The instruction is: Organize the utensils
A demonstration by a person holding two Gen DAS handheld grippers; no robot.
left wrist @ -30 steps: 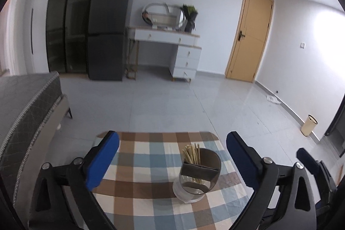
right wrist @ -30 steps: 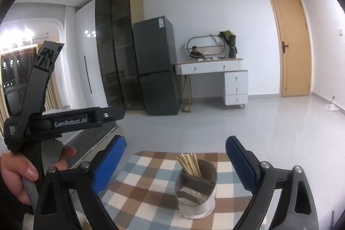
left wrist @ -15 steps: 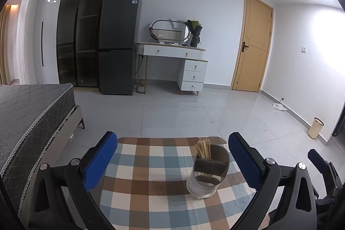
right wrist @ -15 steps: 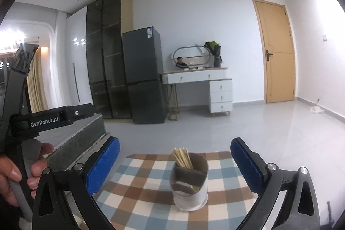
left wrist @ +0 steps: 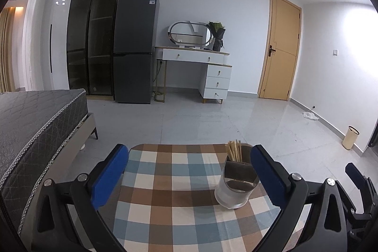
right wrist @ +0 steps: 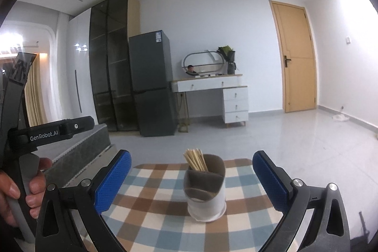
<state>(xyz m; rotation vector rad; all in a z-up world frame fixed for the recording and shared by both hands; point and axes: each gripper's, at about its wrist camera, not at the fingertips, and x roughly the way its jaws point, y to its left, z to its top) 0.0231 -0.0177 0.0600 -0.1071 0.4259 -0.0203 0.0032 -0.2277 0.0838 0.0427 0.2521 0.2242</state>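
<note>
A white utensil holder [left wrist: 235, 185] [right wrist: 205, 190] with a brown divided insert stands on the checked tablecloth [left wrist: 170, 185] [right wrist: 160, 202]. A bundle of wooden chopsticks [left wrist: 233, 150] [right wrist: 195, 159] stands upright in its rear compartment. My left gripper [left wrist: 187, 175] is open, held above the table's near side, with the holder close to its right finger. My right gripper [right wrist: 191, 178] is open too, and the holder shows between its blue pads, farther off. Neither holds anything.
A person's hand [right wrist: 21, 195] grips the left tool's handle at the left of the right wrist view. A grey bed [left wrist: 35, 124] lies left of the table. Farther back stand a fridge [left wrist: 134, 49], a white dressing table [left wrist: 196, 63], a door [left wrist: 281, 49] and a small bin [left wrist: 350, 137].
Both wrist views have tilted upward, showing more wall and ceiling. The holder has slid rightward in the left view and sits lower in both. Both grippers stay open.
</note>
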